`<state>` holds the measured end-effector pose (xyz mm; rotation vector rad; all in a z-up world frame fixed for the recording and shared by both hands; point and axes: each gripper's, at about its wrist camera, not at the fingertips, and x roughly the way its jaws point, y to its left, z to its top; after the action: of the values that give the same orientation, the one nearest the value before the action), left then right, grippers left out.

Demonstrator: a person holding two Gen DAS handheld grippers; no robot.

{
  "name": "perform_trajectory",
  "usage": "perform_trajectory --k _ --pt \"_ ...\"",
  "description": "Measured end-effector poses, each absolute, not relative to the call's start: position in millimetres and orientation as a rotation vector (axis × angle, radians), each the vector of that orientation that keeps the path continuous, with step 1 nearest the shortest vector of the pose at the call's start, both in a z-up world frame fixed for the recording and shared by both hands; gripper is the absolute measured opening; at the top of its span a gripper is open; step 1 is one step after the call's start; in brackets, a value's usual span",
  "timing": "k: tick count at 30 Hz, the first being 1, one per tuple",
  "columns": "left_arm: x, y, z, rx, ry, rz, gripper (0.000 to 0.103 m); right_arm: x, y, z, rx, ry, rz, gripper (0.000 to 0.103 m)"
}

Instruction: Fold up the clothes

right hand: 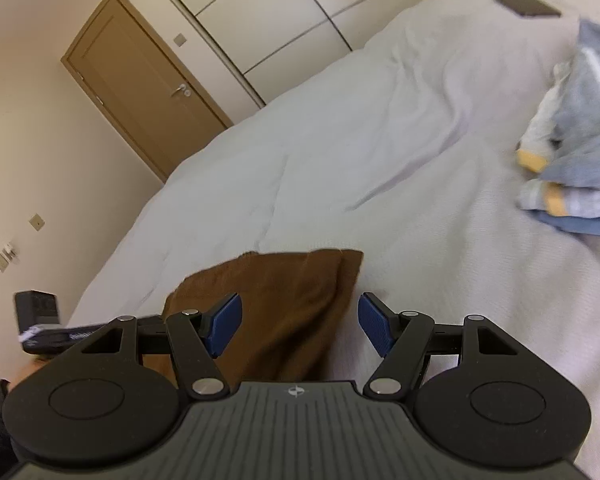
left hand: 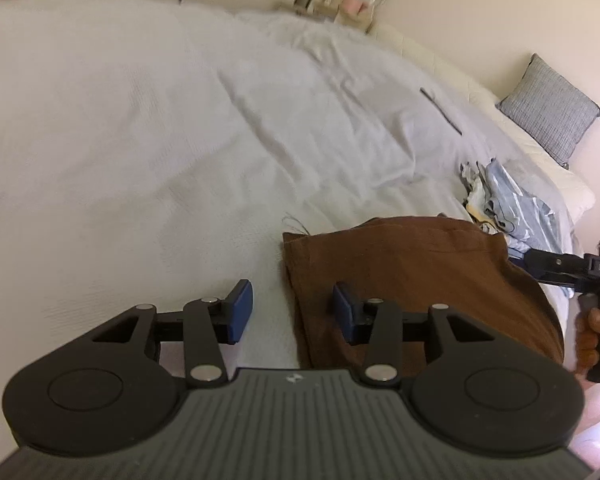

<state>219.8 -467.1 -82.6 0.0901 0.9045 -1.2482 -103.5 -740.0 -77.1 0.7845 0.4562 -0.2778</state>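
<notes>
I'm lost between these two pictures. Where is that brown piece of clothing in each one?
Left wrist view: the brown garment lies low and right of centre, between the left claw and the right edge.
Right wrist view: the same garment sits bottom centre, behind the right claw.
Shared landmark: the blue striped clothes pile on the white bed cover.

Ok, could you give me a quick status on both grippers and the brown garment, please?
Left gripper open, over the brown garment's edge. Right gripper open, nothing held. Garment flat on the bed. Blue striped clothes heaped clear alongside.
</notes>
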Motion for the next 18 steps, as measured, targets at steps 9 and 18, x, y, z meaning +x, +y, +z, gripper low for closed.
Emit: perform_trajectory --k 9,18 --pt "207 -456 -68 0.047 0.757 -1.282 0.002 -87 -718 -51 0.494 0.438 -0.321 0.005" --pt "213 -453 -95 0.042 0.822 -1.157 0.006 -42 -733 -65 0.407 0.585 -0.333 0.020"
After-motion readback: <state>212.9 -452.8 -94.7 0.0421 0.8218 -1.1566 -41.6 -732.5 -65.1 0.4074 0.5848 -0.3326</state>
